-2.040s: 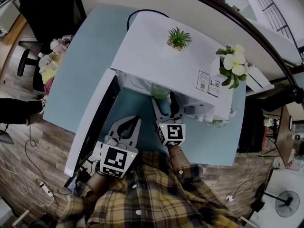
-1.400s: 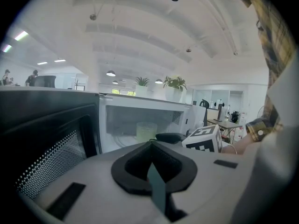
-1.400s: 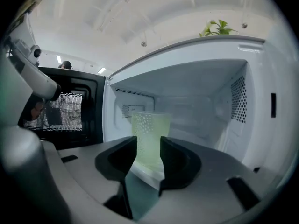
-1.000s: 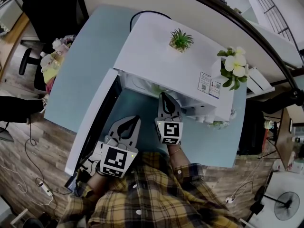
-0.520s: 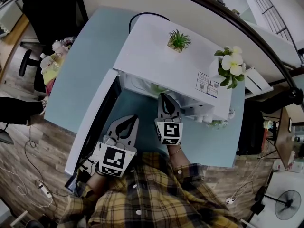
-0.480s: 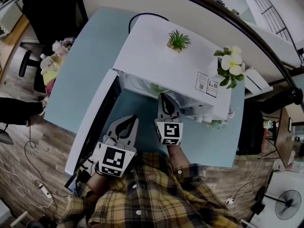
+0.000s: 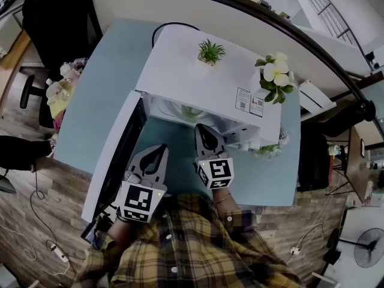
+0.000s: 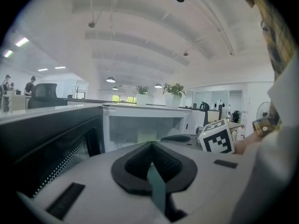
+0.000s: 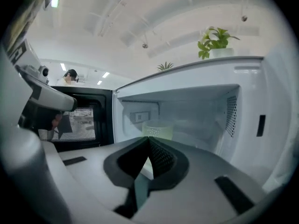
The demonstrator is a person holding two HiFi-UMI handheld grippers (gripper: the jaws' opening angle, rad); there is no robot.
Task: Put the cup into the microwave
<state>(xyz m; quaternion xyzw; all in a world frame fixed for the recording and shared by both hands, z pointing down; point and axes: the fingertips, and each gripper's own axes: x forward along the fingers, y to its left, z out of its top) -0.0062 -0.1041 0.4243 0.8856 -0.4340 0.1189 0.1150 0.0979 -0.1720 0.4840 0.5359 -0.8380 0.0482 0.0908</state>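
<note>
Since two seconds ago, my right tongs (image 7: pixel 201 131) have drawn back out of the microwave (image 7: pixel 198 77) and risen slightly, leaving the cup (image 9: pixel 157 129) behind; my left tongs (image 7: pixel 161 150) have hardly shifted. Seen from the head view, the white microwave sits on a pale blue desk (image 7: pixel 96 101), its door (image 7: pixel 114 155) swung wide open to the left, with a small potted plant (image 7: pixel 210 51) on its roof. The pale green cup stands upright inside the cavity, toward the back, and appears to be on the floor of the oven, though the haze in there makes its base hard to judge. Both pairs of tongs are pressed together with nothing between them: the right pair points into the open cavity just short of the cup, while the left pair waits beside the open door. By my reckoning the placing is done and the step in hand is getting clear. To do that well, I should pull the right tongs straight back along the line they point, keeping them level so they brush neither the cup nor the cavity's frame, and keep the left tongs away from the door until the right pair is fully out.
</note>
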